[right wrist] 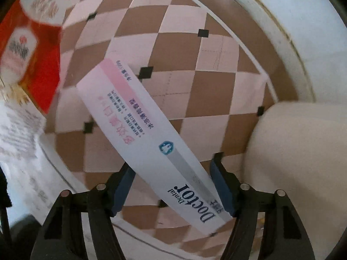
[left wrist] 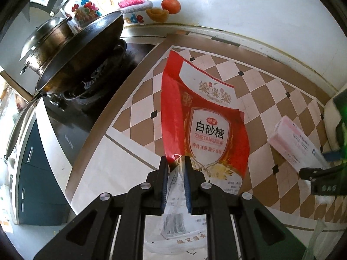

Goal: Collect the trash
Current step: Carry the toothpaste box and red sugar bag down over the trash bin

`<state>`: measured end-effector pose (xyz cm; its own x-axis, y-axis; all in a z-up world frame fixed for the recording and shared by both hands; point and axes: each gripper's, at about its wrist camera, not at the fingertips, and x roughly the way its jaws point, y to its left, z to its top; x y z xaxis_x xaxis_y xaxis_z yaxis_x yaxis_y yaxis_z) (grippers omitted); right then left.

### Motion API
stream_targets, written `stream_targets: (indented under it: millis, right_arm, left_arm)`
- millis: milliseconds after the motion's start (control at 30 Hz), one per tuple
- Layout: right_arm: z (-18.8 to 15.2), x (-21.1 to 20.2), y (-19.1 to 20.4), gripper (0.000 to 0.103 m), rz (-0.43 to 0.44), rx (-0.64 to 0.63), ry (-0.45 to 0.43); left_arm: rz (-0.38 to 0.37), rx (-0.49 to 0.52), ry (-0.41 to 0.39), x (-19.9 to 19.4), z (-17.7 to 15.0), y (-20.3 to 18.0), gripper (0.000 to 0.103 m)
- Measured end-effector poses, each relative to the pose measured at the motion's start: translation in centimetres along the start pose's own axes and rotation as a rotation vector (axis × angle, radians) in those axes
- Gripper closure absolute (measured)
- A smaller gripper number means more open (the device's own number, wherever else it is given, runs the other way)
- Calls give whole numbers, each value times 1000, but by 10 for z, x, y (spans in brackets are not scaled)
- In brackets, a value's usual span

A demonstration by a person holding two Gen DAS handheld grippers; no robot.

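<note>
**Gathering wrappers beside the stove**

Pinching the red sugar bag (left wrist: 206, 117) by its lower edge, the left tongs (left wrist: 176, 162) are nearly closed on it, right of the stove (left wrist: 91, 82). Further right on the worktop (left wrist: 138, 99), the toothpaste box (right wrist: 151, 138) lies skewed between the right tongs' (right wrist: 173, 177) spread, untouching pads; closing now could twist it free.

Table (left wrist: 256, 91) with brown and cream diamond tiles, pink-white toothpaste box (left wrist: 297, 145) lying flat at 3 o'clock, black stove (left wrist: 71, 127) at 9 o'clock.
</note>
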<state>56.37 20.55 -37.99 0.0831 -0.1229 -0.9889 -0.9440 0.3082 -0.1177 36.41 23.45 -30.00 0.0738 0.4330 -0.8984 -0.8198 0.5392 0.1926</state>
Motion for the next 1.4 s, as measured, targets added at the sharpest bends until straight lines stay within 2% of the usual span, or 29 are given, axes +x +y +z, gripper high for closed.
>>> stream_targets:
  millis: [167,233,267,300,367,433,467,500,700,967,1333,1400]
  right_arm:
    - [-10,-2,-22,36,319,269,28]
    - [-13,-2,-20,27,369,288,42]
    - [-13,-3,-14,17,338,251,37]
    - [-14,-3,-11,15,299,220,27]
    - [-16,-2,0,15,195,161,12]
    - [-19,2,8,19,148,134,-10]
    - [-22,3,9,38,148,140,-33]
    - [-24,3,11,49,156,147,-43]
    - [-50,-12,19,50,218,249,-172]
    - [-107,-61,38,50,321,389,-342]
    - [-225,-117,116,51,325,530,-512]
    - [-249,-125,140,51,333,569,-533]
  left_arm:
    - [-21,-14,32,3,-7,8,93]
    - [-20,-9,34,2,-10,8,93]
    - [-21,-6,34,1,-12,8,93]
    - [-23,-3,35,0,-13,8,93]
    - [-25,1,33,-3,-16,9,93]
    - [-24,5,27,-8,-18,10,93]
    - [-25,5,25,-9,-19,10,93]
    - [-25,5,18,-12,-20,12,93]
    - [-31,8,-34,-37,-28,26,93]
    - [-62,24,-129,-90,-54,65,93]
    - [-127,112,-243,-152,-142,152,93]
    - [-141,126,-254,-159,-162,172,93]
